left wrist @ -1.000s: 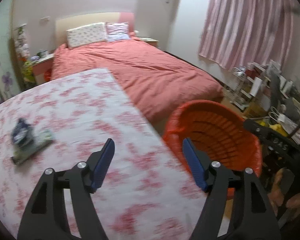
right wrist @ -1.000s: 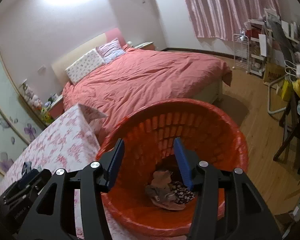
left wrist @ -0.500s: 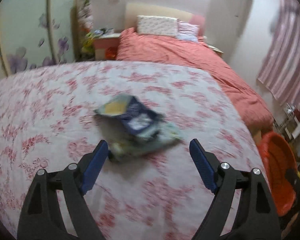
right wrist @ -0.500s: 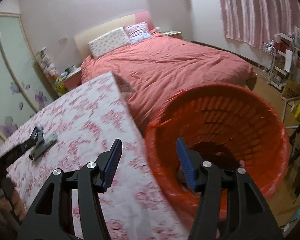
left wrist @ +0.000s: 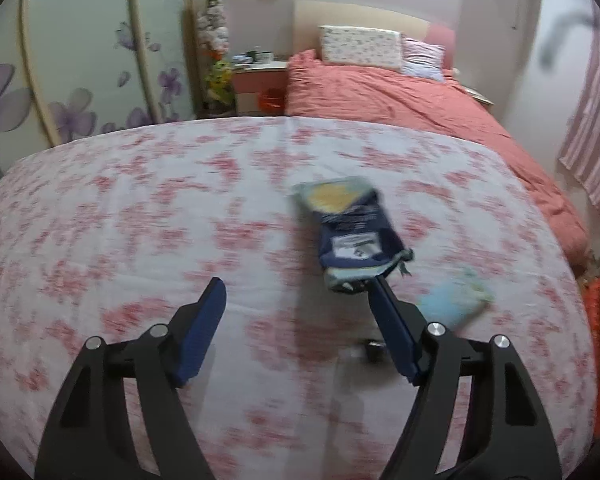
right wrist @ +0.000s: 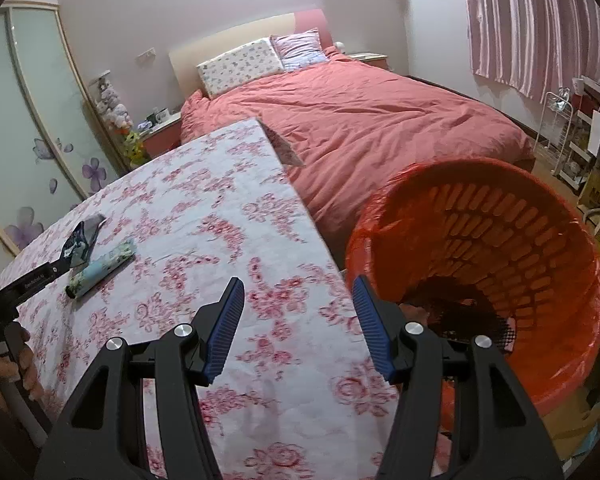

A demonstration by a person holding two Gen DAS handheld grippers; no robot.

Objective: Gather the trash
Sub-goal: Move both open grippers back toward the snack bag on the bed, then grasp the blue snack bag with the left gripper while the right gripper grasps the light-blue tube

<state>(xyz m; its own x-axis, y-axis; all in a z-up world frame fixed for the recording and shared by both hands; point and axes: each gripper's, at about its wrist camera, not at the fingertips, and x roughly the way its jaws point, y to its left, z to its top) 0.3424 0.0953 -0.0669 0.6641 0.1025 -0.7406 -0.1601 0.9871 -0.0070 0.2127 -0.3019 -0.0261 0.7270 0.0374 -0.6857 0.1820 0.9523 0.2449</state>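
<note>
A dark blue snack bag [left wrist: 350, 229] with a yellow top lies on the floral tablecloth [left wrist: 140, 208], just ahead of my open left gripper [left wrist: 296, 294], by its right fingertip. A light blue tube [left wrist: 454, 304] lies to the right of that finger. Both show far left in the right wrist view: the bag [right wrist: 80, 240] and the tube [right wrist: 102, 266]. My right gripper [right wrist: 298, 292] is open and empty over the table's right edge, beside the orange basket [right wrist: 540, 240], which holds some trash.
A bed with a red cover [right wrist: 380, 120] stands behind the table. A nightstand [left wrist: 260, 80] and a floral wardrobe door [left wrist: 80, 80] are at the back left. Shelves and clutter [right wrist: 580, 132] stand at the right by the curtain.
My left gripper has swung from the basket to the trash on the table and come close to the blue bag. My right gripper has moved from above the basket to the table's edge.
</note>
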